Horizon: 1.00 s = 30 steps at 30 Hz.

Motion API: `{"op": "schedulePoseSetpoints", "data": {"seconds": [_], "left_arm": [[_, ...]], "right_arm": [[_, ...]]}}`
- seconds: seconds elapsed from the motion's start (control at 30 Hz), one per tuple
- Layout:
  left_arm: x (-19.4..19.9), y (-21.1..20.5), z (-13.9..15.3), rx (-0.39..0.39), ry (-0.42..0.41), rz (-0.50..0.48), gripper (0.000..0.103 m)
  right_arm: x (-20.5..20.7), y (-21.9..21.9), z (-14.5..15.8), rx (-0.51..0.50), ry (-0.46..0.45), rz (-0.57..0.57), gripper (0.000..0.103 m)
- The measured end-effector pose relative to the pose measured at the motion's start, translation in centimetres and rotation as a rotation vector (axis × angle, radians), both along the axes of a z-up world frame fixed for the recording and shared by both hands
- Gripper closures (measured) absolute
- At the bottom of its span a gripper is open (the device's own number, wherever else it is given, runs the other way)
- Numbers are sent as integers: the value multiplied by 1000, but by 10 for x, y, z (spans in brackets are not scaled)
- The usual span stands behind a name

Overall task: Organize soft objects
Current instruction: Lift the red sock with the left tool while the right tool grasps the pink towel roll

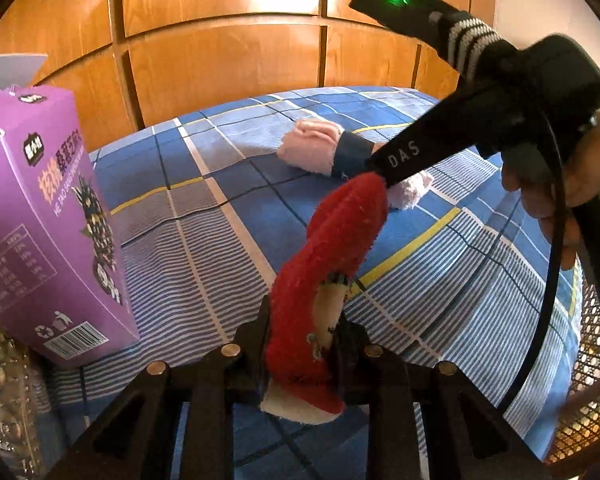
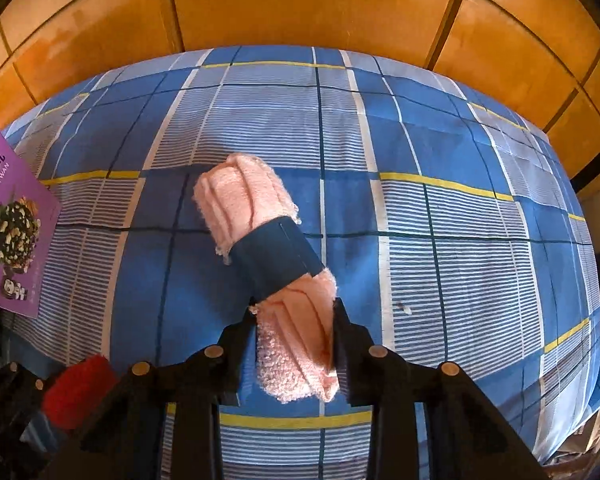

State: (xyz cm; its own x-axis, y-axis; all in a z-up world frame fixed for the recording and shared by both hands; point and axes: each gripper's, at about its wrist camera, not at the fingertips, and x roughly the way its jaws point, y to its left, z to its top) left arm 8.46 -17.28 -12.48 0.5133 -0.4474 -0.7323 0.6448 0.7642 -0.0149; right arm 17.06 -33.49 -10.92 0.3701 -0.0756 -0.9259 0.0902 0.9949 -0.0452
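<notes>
A red fuzzy sock (image 1: 332,248) with a white cuff stretches away from my left gripper (image 1: 305,320), which is shut on its near end. Beyond it on the blue plaid bedsheet (image 1: 204,248) lies a pink towel roll (image 1: 310,146) with a dark blue band. A hand (image 1: 580,184) holds my right gripper (image 1: 380,174) down at that roll. In the right wrist view the right gripper (image 2: 296,318) is shut on the near end of the pink towel roll (image 2: 240,196), both pads pressing into it. The red sock (image 2: 78,392) shows at the lower left.
A purple snack box (image 1: 48,220) stands tilted at the left edge of the bed, also seen as the purple box (image 2: 8,216). Wooden cupboard panels (image 1: 220,60) rise behind the bed. A woven rattan surface (image 1: 592,352) sits at the right, and a shiny foil bag (image 1: 0,392) at lower left.
</notes>
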Motion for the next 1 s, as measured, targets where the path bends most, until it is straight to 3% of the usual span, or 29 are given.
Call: {"op": "schedulePoseSetpoints", "data": {"seconds": [0.27,0.47,0.63,0.77,0.93,1.0], "left_arm": [[2,-2,2,23,-6,3,76],[10,-3,12,4,59,7,83],[4,-8,53,-43,5,-19,84],[17,-15,93,-87,14,-20,83],[66,-27,137,-99,71,26,83],[93,-20,157,-117,67,86,83]], "right_arm": [[-2,1,-5,7,10,-2,66],[2,-8,-8,49,7,-23,65],[2,-8,-8,47,2,-21,65],[1,-5,-8,35,-2,-17,65],[-1,0,-7,9,-7,-2,65],[-2,0,-7,6,-8,1,65]]}}
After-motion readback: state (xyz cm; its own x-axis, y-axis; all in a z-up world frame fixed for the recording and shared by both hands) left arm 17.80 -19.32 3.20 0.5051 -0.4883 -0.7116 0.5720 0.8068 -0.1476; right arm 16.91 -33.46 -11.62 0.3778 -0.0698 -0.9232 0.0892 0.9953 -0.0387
